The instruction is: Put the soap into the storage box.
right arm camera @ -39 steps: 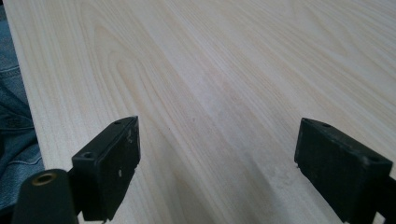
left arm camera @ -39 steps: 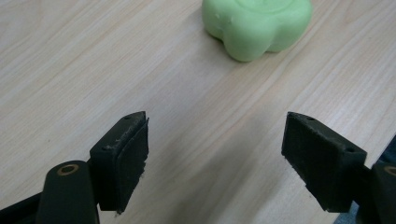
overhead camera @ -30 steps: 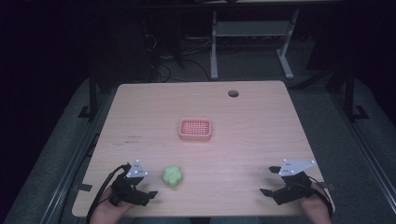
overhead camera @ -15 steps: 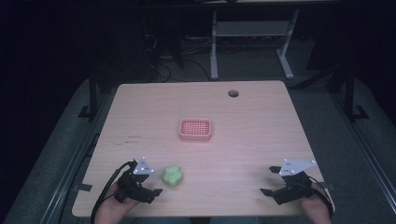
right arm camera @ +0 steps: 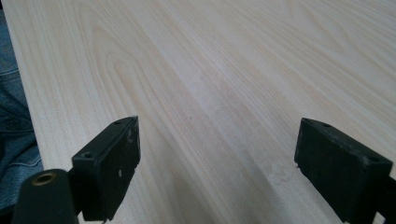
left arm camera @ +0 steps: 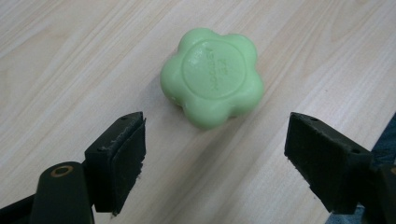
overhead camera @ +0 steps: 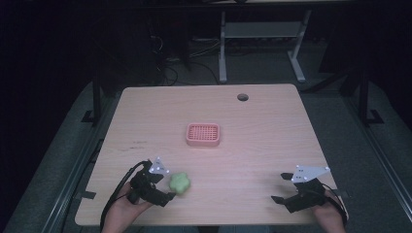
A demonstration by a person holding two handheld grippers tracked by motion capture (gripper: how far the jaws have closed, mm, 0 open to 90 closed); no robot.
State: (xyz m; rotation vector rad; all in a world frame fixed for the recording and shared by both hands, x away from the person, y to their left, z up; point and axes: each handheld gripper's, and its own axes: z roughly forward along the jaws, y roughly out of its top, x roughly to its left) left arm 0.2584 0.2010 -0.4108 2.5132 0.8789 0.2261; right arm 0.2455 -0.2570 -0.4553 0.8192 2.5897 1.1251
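- The green flower-shaped soap [left arm camera: 212,77] lies flat on the wooden table [overhead camera: 262,121], near its front-left corner, at about 7 o'clock from the pink basket [overhead camera: 203,134].
- The left gripper [overhead camera: 164,187] sits just beside the soap at its 9 o'clock in the high view, jaws spread wide; in the left gripper view the soap lies beyond the two pads [left arm camera: 121,163], ahead of the gap between them and touching neither.
- Raised lettering runs across the soap's round top face, too small and soft to read; its underside is hidden against the wood.
- The left hand [overhead camera: 124,211] is cut off by the bottom edge of the high view, and part of the gripper's body blurs into its own dark cable.
- The right gripper [overhead camera: 283,188] rests near the front-right corner, well apart from the soap, jaws wide open with nothing between them; its view shows bare wood grain ahead.
- At 9 o'clock in the right gripper view the table's front edge runs close by, with blue denim cloth [right arm camera: 14,112] beyond it, partly cut off by the frame.
- The basket stands alone at mid-table, its contents, if any, too small to tell.
- Open wood lies all around the basket, and a broad bare stretch separates the two grippers along the front edge.
- A round cable hole [overhead camera: 242,97] sits toward 1 o'clock from the basket, near the far edge.
- Beyond the table everything is dim; desk legs and cables are barely made out.
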